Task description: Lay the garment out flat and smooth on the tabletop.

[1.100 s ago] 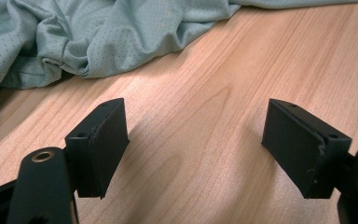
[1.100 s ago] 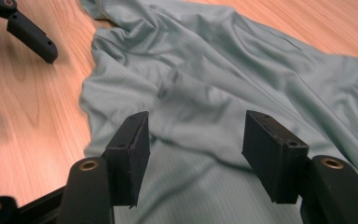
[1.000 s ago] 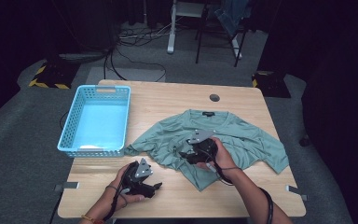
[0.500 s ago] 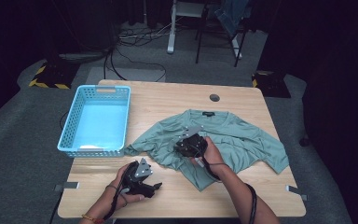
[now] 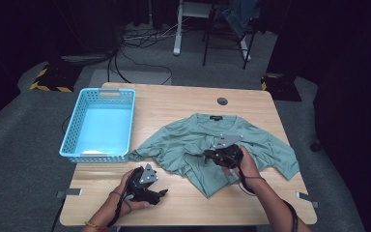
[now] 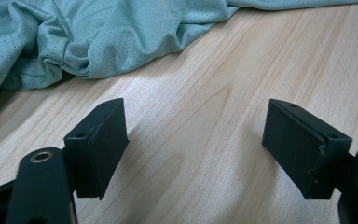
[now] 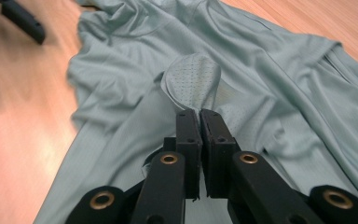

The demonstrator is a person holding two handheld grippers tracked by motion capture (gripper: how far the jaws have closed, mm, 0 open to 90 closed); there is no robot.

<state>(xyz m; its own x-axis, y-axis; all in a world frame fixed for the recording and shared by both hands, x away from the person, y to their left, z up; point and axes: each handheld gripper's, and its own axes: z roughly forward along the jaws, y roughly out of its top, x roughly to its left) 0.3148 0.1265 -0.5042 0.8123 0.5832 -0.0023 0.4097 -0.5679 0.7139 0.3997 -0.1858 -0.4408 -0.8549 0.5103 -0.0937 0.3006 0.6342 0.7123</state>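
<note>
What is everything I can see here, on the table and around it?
T-shirt: one, green, rumpled on the right half of the table, a fold pinched in the right gripper.
Basket: one, light blue, on the table's left side.
Table: one, pale wood, with a round dark hole near its far edge.
Cables: several, on the grey floor behind the table.
Chair: one, dark-framed, beyond the table.
Left gripper: one, black, jaws open over bare wood near the table's front edge.
Right gripper: one, black, jaws just closed on the T-shirt.
</note>
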